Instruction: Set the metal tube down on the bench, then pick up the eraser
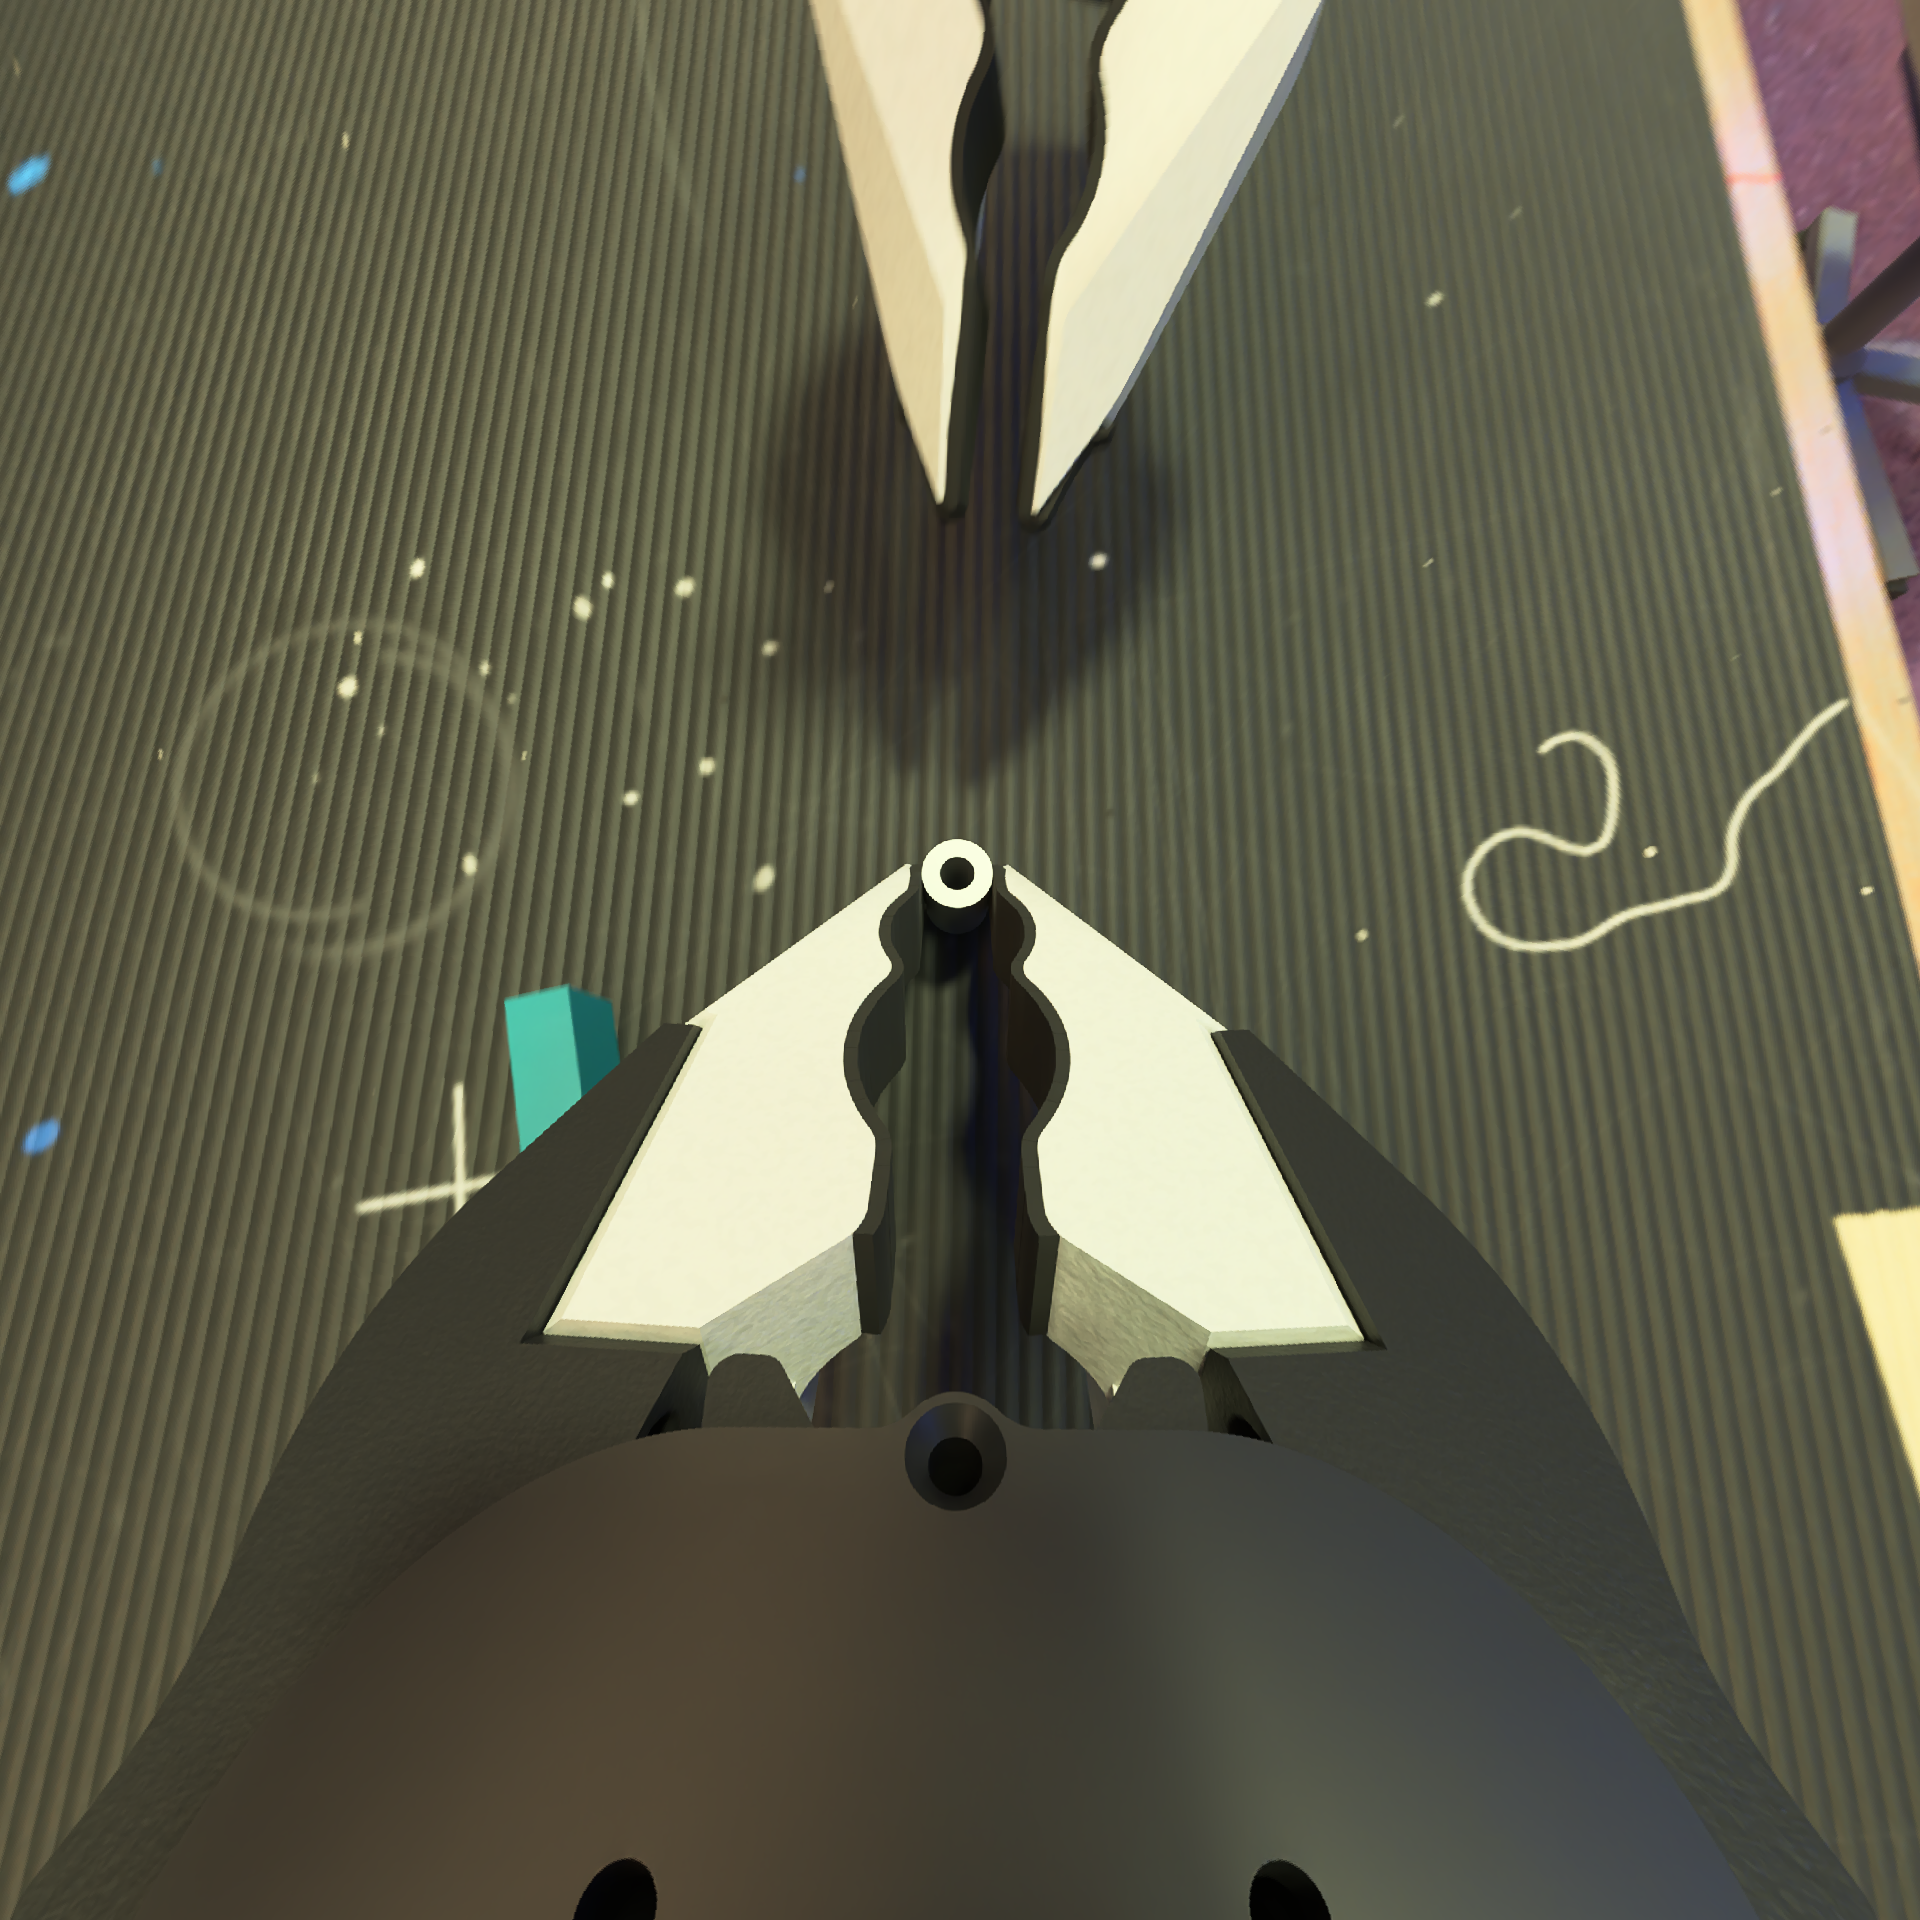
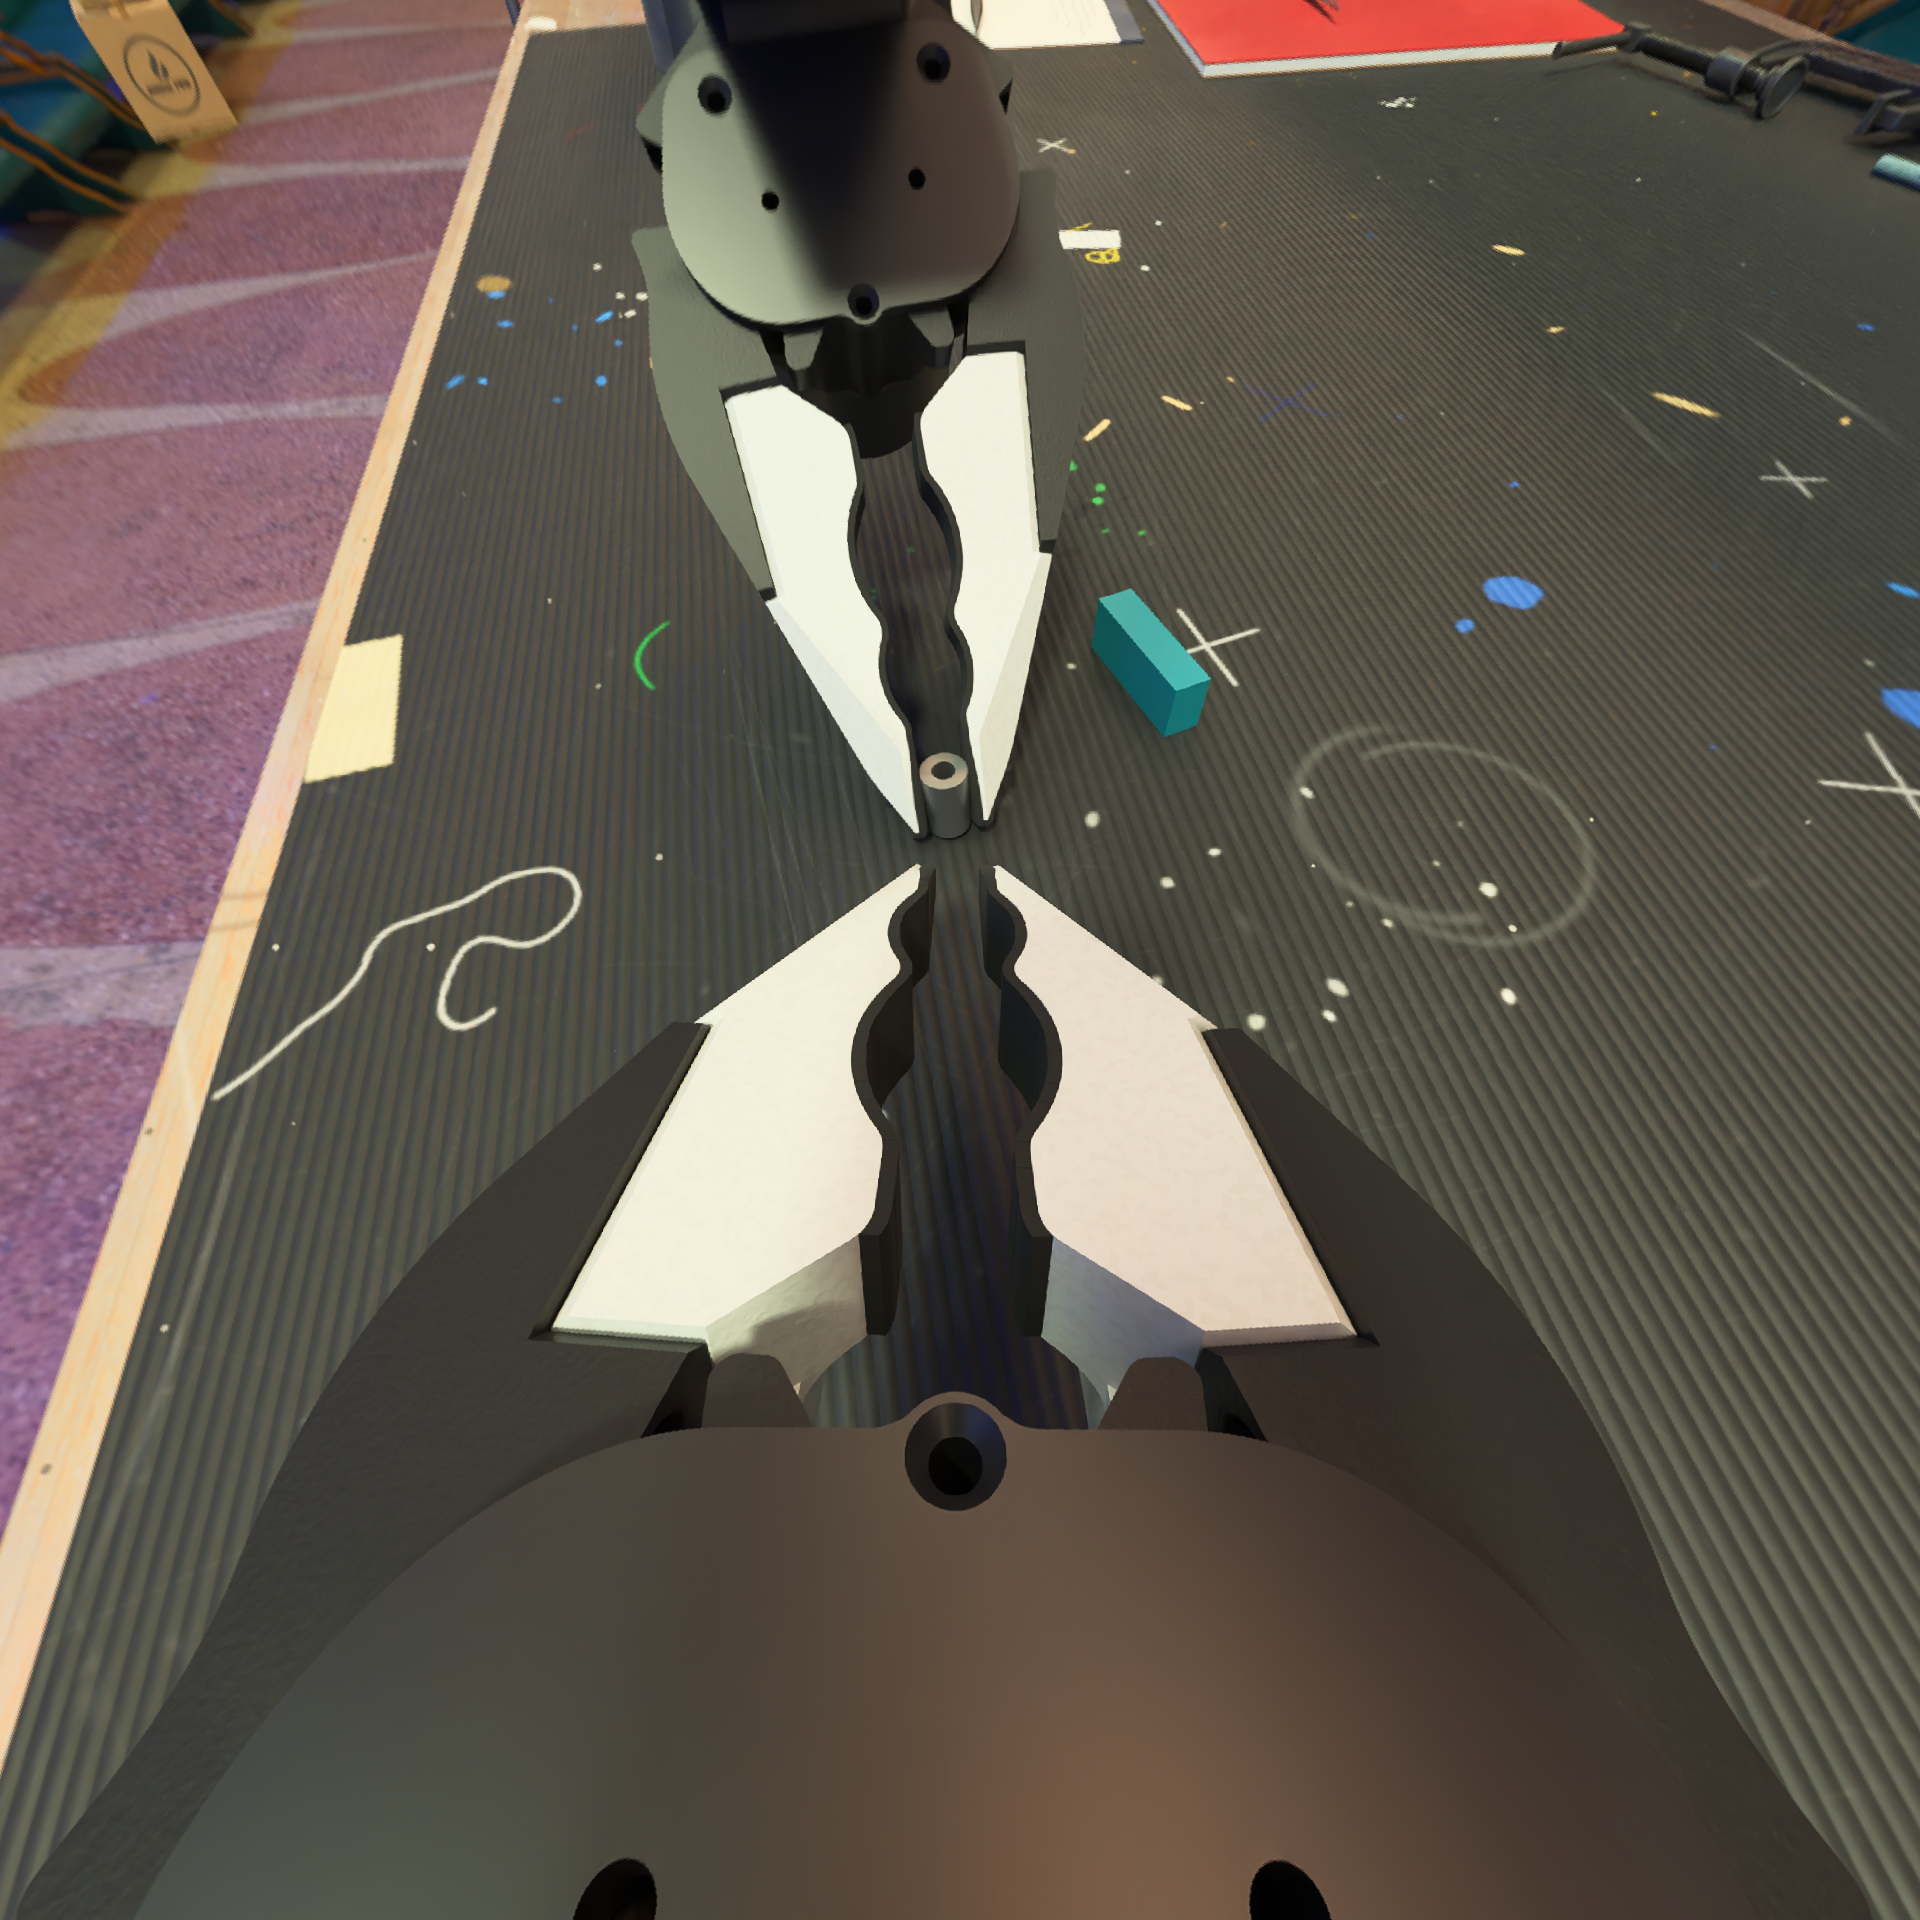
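Note:
A short grey metal tube (image 1: 956, 873) stands upright between the fingertips of my left gripper (image 1: 958, 896), which is shut on it. In the right wrist view the tube (image 2: 943, 774) and left gripper (image 2: 951, 828) are low over the dark ribbed bench (image 2: 1351, 1143); I cannot tell whether the tube touches it. A teal eraser block (image 1: 556, 1049) lies on the bench just left of the left gripper, and it also shows in the right wrist view (image 2: 1148, 662). My right gripper (image 2: 957, 875) faces the left one tip to tip, jaws a narrow gap apart and empty; it also shows in the left wrist view (image 1: 992, 509).
The bench's wooden edge (image 2: 312, 582) runs along the left, with purple floor beyond. A cream tape patch (image 2: 353, 707) sits near that edge. A red book (image 2: 1382, 31) and a black clamp (image 2: 1745, 73) lie at the far end. Chalk marks and paint specks cover the mat.

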You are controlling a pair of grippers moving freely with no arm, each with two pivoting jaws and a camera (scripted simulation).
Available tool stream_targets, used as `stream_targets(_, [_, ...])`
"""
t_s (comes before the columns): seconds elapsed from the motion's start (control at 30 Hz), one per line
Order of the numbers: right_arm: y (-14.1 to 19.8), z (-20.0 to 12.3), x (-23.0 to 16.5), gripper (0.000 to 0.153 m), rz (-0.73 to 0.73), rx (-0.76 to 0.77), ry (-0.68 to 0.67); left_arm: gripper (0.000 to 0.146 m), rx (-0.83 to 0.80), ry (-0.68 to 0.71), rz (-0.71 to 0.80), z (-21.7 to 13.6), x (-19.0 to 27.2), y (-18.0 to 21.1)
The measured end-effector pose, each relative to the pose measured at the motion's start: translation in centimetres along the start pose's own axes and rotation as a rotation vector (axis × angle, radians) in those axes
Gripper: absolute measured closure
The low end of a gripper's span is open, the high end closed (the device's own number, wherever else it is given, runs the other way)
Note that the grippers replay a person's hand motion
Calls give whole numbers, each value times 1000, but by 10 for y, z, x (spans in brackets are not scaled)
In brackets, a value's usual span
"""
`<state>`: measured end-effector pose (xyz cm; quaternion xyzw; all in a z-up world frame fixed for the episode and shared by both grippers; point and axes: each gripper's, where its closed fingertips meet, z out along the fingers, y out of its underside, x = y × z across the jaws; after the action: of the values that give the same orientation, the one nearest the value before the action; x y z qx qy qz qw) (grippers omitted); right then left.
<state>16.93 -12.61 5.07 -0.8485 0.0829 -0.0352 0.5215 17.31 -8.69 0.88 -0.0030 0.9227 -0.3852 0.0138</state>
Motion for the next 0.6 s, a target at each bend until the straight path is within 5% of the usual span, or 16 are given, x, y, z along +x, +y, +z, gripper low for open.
stream_targets(0.23, [-7, -4, -5, 144, -48, 55, -13, 134, 208, 70, -50, -14, 10, -39])
stream_targets(0.6, [-10, -4, -5, 144, -38, 70, -35, 134, 259, 81, -67, -25, 11, -43])
